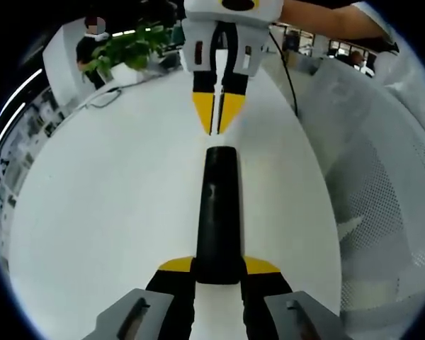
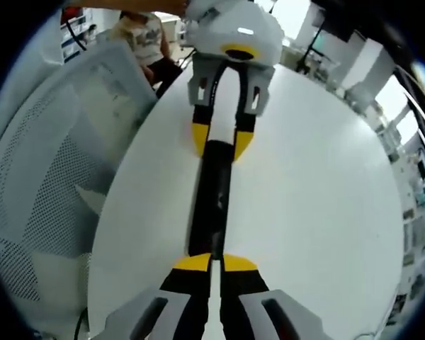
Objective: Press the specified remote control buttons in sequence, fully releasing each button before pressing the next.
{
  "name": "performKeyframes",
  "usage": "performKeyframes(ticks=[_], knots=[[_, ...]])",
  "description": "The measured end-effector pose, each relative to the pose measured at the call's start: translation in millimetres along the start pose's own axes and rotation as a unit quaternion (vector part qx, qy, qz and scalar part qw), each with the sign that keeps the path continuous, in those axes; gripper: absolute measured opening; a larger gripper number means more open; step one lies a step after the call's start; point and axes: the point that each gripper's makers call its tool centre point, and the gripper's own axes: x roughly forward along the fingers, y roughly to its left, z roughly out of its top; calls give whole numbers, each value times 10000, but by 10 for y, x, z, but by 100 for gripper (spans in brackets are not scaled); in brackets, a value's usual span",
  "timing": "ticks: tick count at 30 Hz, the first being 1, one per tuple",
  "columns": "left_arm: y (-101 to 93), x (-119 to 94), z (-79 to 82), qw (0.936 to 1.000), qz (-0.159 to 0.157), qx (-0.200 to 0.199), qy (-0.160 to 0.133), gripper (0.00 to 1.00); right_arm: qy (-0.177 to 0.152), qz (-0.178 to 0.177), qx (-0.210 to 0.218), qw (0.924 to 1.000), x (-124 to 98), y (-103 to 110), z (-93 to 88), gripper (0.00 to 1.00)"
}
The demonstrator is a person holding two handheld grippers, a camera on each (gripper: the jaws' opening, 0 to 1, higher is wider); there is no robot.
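- At the centre of the left gripper view, a long black remote control (image 1: 217, 212) lies on your white table (image 1: 106, 212), its near end clamped between your left gripper (image 1: 218, 266) jaws.
- At top centre, your right gripper (image 1: 218, 113) points at the remote's far end, yellow tips together, just short of it.
- In the right gripper view, those tips (image 2: 214, 263) sit at the remote's (image 2: 211, 205) lower end.
- A white mesh chair (image 1: 382, 198) stands at the right.
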Motion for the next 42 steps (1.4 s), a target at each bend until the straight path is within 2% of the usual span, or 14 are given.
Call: performKeyframes(ticks=[16, 42], knots=[[-7, -6, 6, 10000, 8, -34, -9, 23, 181, 182, -168, 9995, 55, 39, -21, 0], [36, 15, -27, 10000, 2, -27, -4, 23, 386, 357, 27, 9986, 146, 62, -17, 0]])
